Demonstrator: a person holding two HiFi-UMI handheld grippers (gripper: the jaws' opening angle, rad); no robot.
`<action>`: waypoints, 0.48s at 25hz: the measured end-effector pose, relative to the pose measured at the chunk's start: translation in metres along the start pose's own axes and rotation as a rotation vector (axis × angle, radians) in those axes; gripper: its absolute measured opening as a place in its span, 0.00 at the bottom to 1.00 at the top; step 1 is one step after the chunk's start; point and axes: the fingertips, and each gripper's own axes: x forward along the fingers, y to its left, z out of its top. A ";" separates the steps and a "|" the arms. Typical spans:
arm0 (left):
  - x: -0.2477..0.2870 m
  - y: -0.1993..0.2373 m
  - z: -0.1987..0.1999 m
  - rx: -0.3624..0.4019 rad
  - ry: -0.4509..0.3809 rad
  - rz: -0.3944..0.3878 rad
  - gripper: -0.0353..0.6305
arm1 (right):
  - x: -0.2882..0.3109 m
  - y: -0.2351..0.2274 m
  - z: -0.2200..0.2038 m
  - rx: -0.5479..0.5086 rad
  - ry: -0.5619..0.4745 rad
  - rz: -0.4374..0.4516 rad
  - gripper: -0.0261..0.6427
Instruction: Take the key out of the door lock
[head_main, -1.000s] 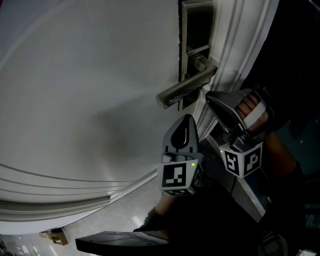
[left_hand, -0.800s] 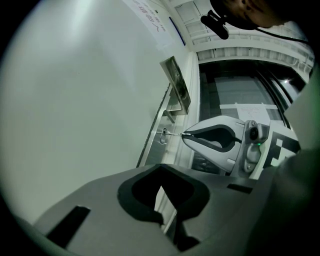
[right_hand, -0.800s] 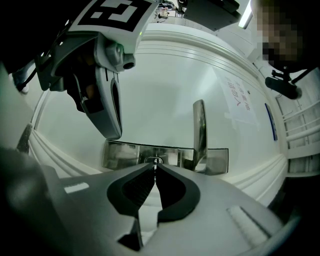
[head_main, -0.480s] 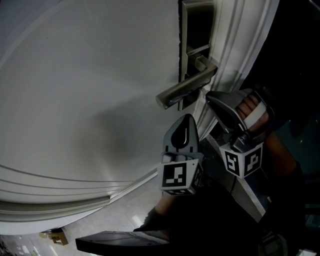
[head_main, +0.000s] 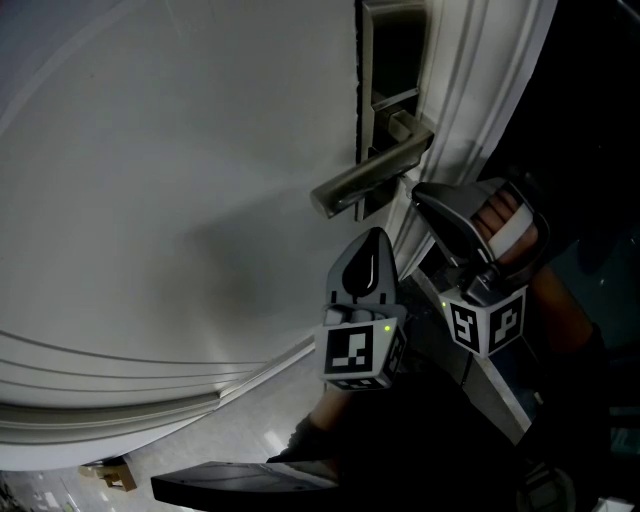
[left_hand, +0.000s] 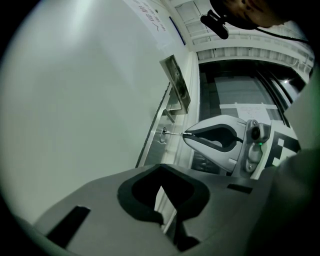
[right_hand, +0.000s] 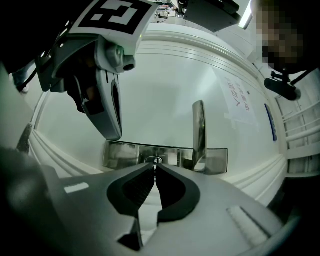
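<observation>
We see our left gripper (left_hand: 160, 172) nearest, its dark jaws pressed together with nothing between them. Farther off, the grey right gripper (left_hand: 186, 134) pinches the thin metal key (left_hand: 175, 133), which sticks in the lock (left_hand: 163, 135) of the white door (left_hand: 75, 100), near the steel lever handle (left_hand: 176, 82).

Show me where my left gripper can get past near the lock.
Free: the bare door face beside the lock plate, under the lever handle. Crowded: the keyhole, where the right gripper is shut on the key.
</observation>
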 end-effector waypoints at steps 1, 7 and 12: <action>0.000 0.000 -0.001 -0.001 -0.001 0.002 0.05 | 0.000 0.000 0.000 0.000 0.000 0.000 0.06; -0.001 -0.001 0.001 0.002 0.012 -0.005 0.05 | -0.001 0.000 0.000 -0.003 0.000 0.000 0.06; -0.002 -0.002 0.002 0.005 0.012 -0.010 0.05 | -0.002 0.000 0.001 -0.004 0.000 0.000 0.06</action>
